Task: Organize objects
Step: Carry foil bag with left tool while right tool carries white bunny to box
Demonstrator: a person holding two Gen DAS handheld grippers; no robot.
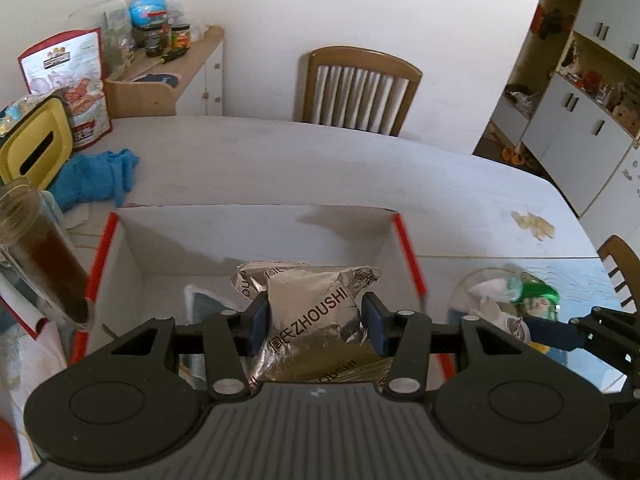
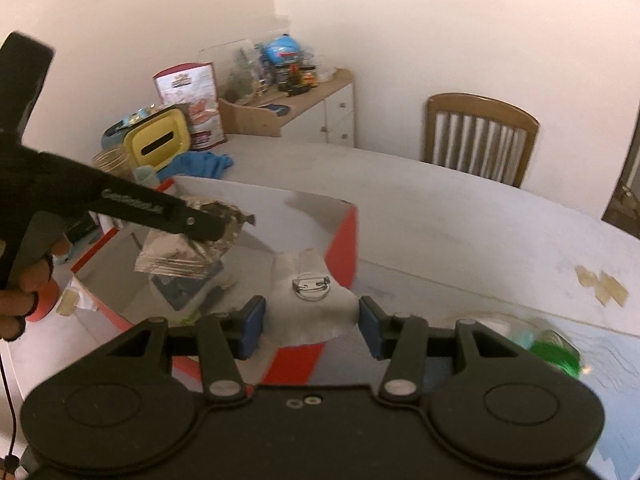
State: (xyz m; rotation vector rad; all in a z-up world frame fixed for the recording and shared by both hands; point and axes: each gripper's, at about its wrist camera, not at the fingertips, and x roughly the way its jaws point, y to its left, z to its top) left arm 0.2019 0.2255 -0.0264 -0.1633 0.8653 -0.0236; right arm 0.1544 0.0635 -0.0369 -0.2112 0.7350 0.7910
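My left gripper (image 1: 316,320) is shut on a silver foil ZHOUSHI packet (image 1: 316,300) and holds it over the open white box with red corners (image 1: 256,236). In the right wrist view the left gripper (image 2: 216,232) shows above that box (image 2: 344,240) with the foil packet (image 2: 180,256) hanging from it. My right gripper (image 2: 312,324) holds a white piece with a round metal pin badge (image 2: 312,288) between its blue pads, at the box's near right corner. Another packet (image 1: 200,300) lies in the box.
A clear bag with green and white items (image 1: 516,296) lies right of the box. A tall jar (image 1: 44,256), yellow container (image 1: 36,144), blue cloth (image 1: 96,176) and red-and-white pouch (image 1: 68,80) stand left. A wooden chair (image 1: 356,88) is behind the table (image 1: 320,168).
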